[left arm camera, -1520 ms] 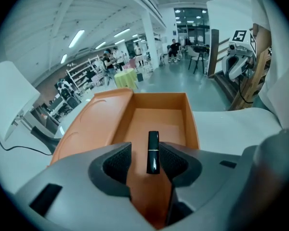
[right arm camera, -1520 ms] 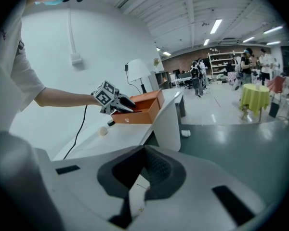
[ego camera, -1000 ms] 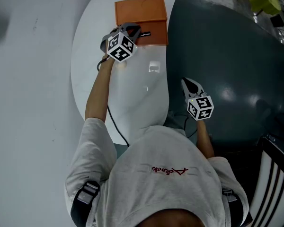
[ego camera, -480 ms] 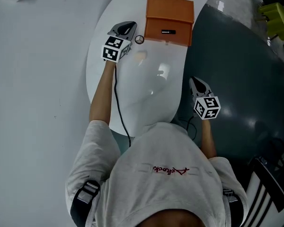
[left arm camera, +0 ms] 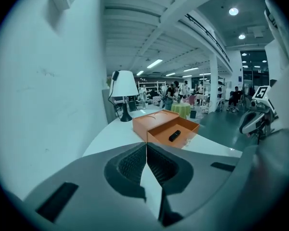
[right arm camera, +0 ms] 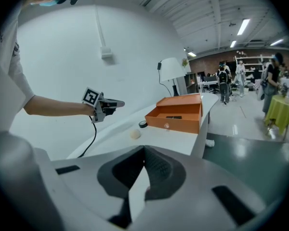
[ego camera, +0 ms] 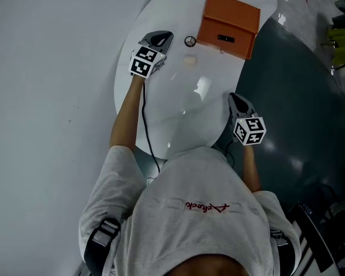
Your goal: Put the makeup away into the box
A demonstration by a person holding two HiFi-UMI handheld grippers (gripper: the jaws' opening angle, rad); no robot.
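Note:
An orange box (ego camera: 230, 18) stands open at the far end of the white table (ego camera: 172, 119), with a black makeup stick (ego camera: 224, 38) lying inside it. On the table in front of it lie a small round black-rimmed jar (ego camera: 190, 41) and a beige puff (ego camera: 189, 60). My left gripper (ego camera: 164, 37) hovers left of the jar, shut and empty, its jaws closed in the left gripper view (left arm camera: 146, 148). Held at the table's right edge, my right gripper (ego camera: 233, 98) is also shut on nothing (right arm camera: 143, 154). From there I see the box (right arm camera: 176, 114), the puff (right arm camera: 135, 134) and the jar (right arm camera: 143, 124).
A white table lamp (left arm camera: 124, 88) stands behind the box at the table's far end. A white wall (ego camera: 52, 68) runs along the table's left side. Dark green floor (ego camera: 299, 108) lies to the right, with people and furniture far off in the hall.
My left gripper has drawn back from the box's front to the left, uncovering the small round jar. The right gripper has shifted closer to the table's edge.

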